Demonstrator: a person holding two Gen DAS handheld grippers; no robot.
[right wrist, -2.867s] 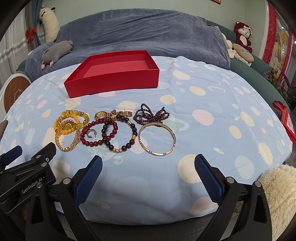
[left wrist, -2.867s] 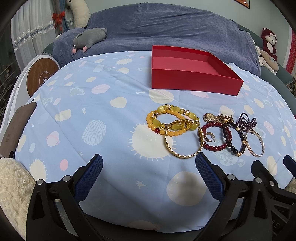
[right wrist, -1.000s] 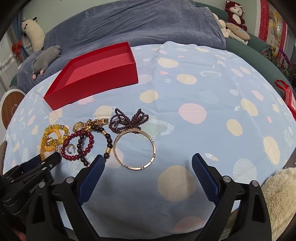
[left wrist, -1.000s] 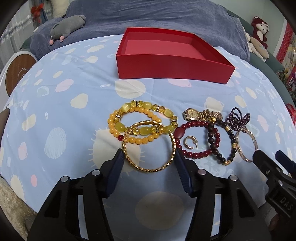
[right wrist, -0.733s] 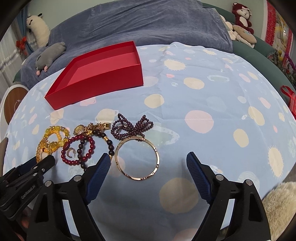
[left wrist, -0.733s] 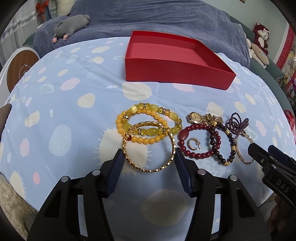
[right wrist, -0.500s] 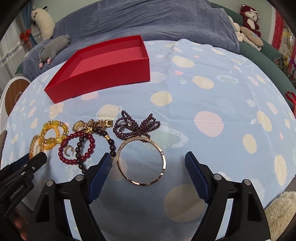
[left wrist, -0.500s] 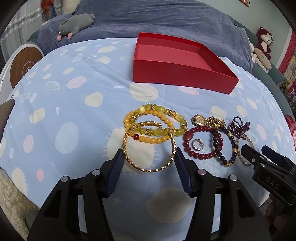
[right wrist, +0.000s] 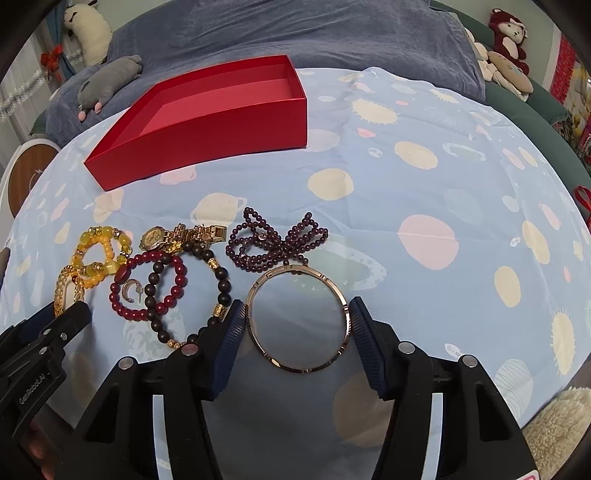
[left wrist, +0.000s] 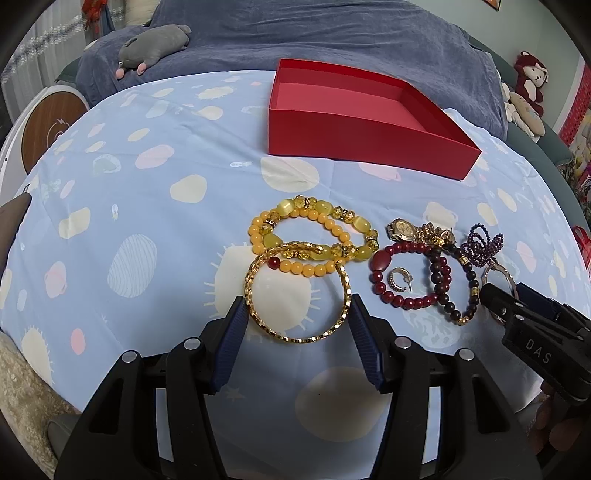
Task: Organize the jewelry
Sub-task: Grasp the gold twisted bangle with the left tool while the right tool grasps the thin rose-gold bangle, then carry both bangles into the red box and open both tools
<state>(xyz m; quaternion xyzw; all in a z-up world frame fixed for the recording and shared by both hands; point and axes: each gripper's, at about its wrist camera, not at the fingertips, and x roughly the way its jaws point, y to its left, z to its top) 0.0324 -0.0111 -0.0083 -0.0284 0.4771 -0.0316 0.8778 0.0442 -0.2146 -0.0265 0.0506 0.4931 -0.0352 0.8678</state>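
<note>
My left gripper (left wrist: 297, 317) pinches the gold bangle (left wrist: 297, 291) across its width, flat on the cloth at the left of the row. My right gripper (right wrist: 297, 325) likewise clamps the rose bangle (right wrist: 297, 319) at the right end. The box (left wrist: 354, 125) lies far, straight ahead, between both arms. Lettering reads "DAS" on the right gripper, "GenRobot.AI" on the left

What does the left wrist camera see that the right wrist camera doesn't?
Only the left wrist view shows the left tool closed around the gold chain bangle. Only the right wrist view shows the right tool closed around the thin rose-gold bangle, and a white llama plush. Both show the empty red cardboard box and the small crescent earring.
</note>
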